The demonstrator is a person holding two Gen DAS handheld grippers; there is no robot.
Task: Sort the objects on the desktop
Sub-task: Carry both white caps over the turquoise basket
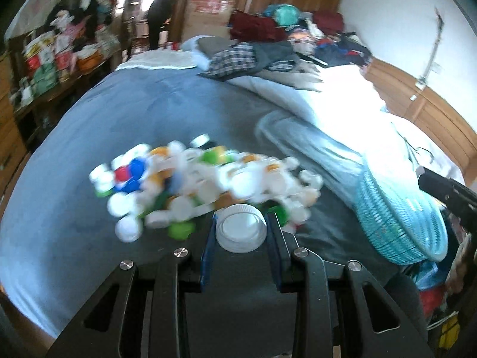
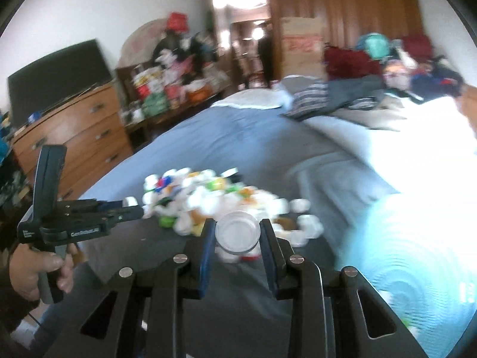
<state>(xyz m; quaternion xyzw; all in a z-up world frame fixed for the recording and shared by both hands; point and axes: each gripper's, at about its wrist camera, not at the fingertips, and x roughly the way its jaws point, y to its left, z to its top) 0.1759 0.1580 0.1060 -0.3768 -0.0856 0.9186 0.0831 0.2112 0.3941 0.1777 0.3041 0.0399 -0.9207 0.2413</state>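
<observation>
A heap of plastic bottle caps [image 1: 196, 185], mostly white with some green, blue, red and orange, lies on a blue-grey bedspread [image 1: 149, 104]; it also shows in the right wrist view [image 2: 226, 203]. My left gripper [image 1: 241, 226] is shut on a large white ribbed cap [image 1: 241, 231], held just in front of the heap. My right gripper [image 2: 237, 232] is shut on a clear round cap [image 2: 237, 231], held over the near edge of the heap. The left gripper [image 2: 131, 205] appears at the left of the right wrist view, in a hand.
A turquoise mesh basket [image 1: 399, 217] lies to the right of the heap and shows blurred in the right wrist view [image 2: 417, 262]. Clothes [image 1: 268, 44] are piled at the far end of the bed. A wooden dresser [image 2: 71, 137] stands left.
</observation>
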